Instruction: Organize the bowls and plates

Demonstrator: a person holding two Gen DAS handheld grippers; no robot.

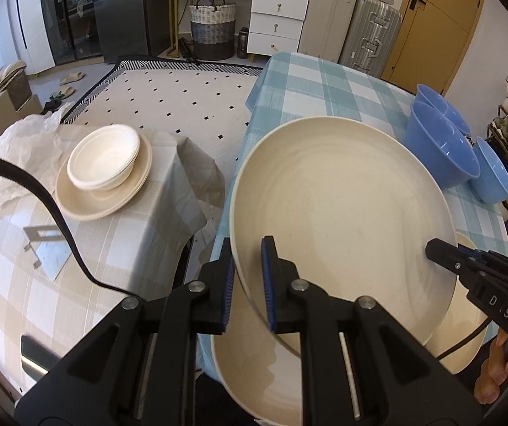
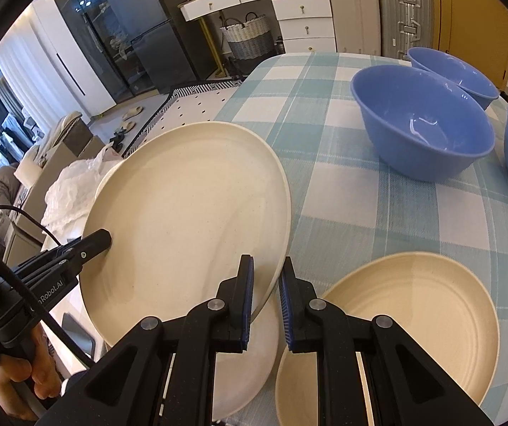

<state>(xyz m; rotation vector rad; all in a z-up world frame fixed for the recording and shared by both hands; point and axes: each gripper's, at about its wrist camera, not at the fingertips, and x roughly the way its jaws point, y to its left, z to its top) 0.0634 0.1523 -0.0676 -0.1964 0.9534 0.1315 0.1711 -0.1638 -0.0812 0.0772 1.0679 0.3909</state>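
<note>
Big plate lifted, tilted over blue-check table — left gripper and right gripper both pinch opposite rims. Stiff, smooth, probably slippery, breakable — rim is the hold.

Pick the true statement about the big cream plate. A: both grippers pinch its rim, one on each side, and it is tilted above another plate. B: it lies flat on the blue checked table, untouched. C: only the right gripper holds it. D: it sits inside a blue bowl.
A: the left gripper and right gripper each straddle the rim of the big cream plate, which tilts above another plate.
</note>
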